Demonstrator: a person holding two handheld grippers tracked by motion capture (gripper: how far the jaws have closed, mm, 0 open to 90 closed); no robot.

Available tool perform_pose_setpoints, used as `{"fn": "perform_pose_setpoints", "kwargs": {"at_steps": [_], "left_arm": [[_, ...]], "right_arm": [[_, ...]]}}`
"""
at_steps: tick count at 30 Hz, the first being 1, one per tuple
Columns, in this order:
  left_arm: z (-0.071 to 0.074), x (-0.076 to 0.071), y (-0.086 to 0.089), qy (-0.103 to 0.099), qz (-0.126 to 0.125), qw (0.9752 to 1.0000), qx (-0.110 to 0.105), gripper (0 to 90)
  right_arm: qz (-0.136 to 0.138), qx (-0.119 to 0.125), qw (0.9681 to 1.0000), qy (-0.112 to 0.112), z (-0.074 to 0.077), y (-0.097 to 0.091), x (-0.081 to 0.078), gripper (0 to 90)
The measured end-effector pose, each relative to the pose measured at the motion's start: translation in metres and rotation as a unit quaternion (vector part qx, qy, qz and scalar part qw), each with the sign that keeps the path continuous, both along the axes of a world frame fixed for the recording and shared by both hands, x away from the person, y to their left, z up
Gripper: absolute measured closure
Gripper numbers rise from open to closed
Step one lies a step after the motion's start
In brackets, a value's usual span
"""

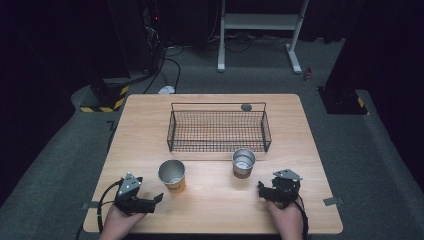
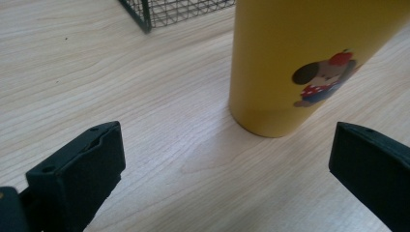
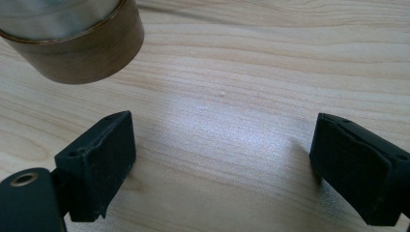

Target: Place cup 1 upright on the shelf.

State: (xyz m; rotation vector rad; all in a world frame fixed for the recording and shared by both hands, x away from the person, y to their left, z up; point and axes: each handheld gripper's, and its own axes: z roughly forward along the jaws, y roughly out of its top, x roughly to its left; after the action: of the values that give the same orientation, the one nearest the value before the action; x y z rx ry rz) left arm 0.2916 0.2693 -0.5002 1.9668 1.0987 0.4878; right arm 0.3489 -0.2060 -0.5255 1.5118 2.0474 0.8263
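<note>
On the pale wood-grain table point(image 1: 210, 210), the left gripper point(image 1: 150, 201) gapes wide, holding nothing, just beside the smooth yellow steel-lined cup point(image 1: 172, 176) (a cartoon print on its wall). Two cups in all: the brown-based metal cup point(image 1: 243, 163), perhaps steel, stands by the released right gripper point(image 1: 264, 190). One black wire basket point(image 1: 218, 131) lies behind.

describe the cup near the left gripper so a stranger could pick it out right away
On the wooden table, start at the wire basket and come toward the person. Two metal-lined cups stand there; it is the yellow cup, just ahead of the left gripper. Unlike the brown cup, it carries a cartoon print.
</note>
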Motion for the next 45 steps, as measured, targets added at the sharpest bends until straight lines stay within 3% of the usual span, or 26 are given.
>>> {"fn": "perform_pose_setpoints", "kwargs": {"at_steps": [10,20,37,45], "left_arm": [[0.005,-0.005,-0.006,-0.017,-0.024,0.9995,-0.012,0.0],[0.006,-0.007,-0.013,-0.022,-0.036,0.9987,-0.029,0.0],[0.007,-0.003,-0.029,-0.028,-0.055,0.9976,-0.031,0.0],[0.011,0.001,-0.032,-0.027,-0.053,0.9981,-0.015,0.0]], "right_arm": [[0.0,0.0,1.0,0.0,0.0,0.0,0.0,9.1],[0.0,0.001,1.0,0.0,0.0,0.0,0.0,9.1],[0.0,0.0,1.0,0.0,0.0,0.0,0.0,9.2],[0.0,0.0,1.0,0.0,0.0,0.0,0.0,9.1]]}}
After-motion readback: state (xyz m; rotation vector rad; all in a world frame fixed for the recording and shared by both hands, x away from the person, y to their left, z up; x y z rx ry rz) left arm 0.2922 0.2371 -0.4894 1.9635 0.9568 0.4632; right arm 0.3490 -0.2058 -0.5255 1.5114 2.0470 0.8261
